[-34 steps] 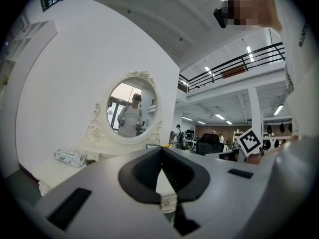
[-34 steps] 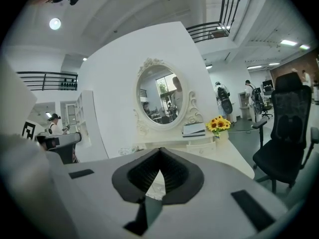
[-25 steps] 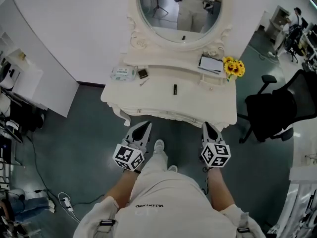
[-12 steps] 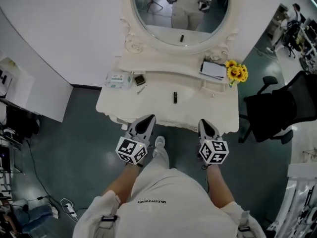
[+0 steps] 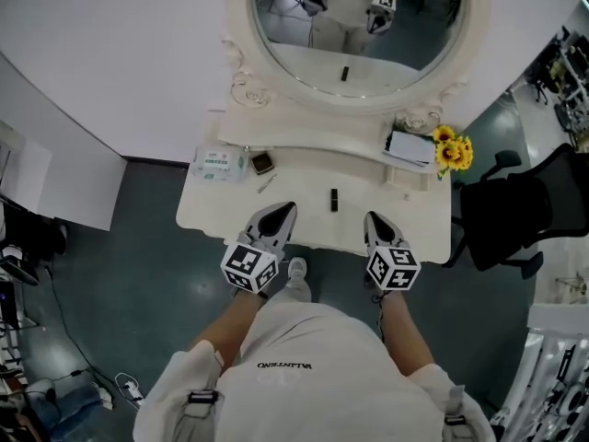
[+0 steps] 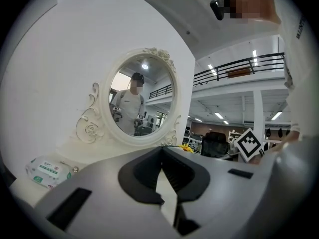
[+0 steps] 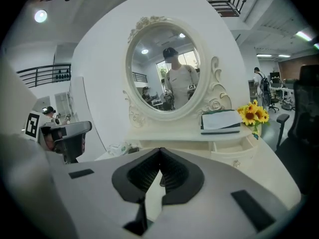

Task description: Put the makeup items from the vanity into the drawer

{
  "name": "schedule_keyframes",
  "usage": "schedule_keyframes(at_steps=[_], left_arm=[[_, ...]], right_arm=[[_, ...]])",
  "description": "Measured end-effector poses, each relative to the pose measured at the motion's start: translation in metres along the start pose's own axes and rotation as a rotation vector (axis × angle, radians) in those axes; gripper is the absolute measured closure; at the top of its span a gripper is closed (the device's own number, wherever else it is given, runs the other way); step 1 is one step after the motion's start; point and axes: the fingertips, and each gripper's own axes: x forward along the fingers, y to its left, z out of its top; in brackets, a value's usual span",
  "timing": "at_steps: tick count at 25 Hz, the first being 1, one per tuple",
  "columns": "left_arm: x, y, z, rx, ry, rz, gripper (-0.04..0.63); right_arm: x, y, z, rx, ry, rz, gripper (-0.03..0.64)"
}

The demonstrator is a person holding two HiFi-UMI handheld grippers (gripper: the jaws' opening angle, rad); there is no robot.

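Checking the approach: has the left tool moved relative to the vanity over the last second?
Yes: toward the mirror. The left tool now overlaps the front edge of the vanity.

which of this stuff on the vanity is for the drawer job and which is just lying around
For the job: black tube, small brown case, thin stick (all likely makeup), drawer.
Just lying about: wipes pack, book, sunflowers, office chair.
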Motion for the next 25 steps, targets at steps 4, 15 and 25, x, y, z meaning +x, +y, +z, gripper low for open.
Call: schedule_keyframes(at_steps=[4,15,25], left_arm=[[0.020,0.023,0.006,-0.009,-0.002,-0.026,0.592],[0.064,0.058,0.003,-0.027,0.032,-0.083,0.592],[0.113,0.063,-0.032,-0.041,0.183,-0.075,0.592]], right_arm=[[0.028,0.000,0.011,-0.031,0.030,-0.020,0.606],[0.072,-0.004,0.015,-0.024,0.075,-0.059,0.606],[0.112,-0.013,0.006,0.025,0.173,-0.034,0.604]])
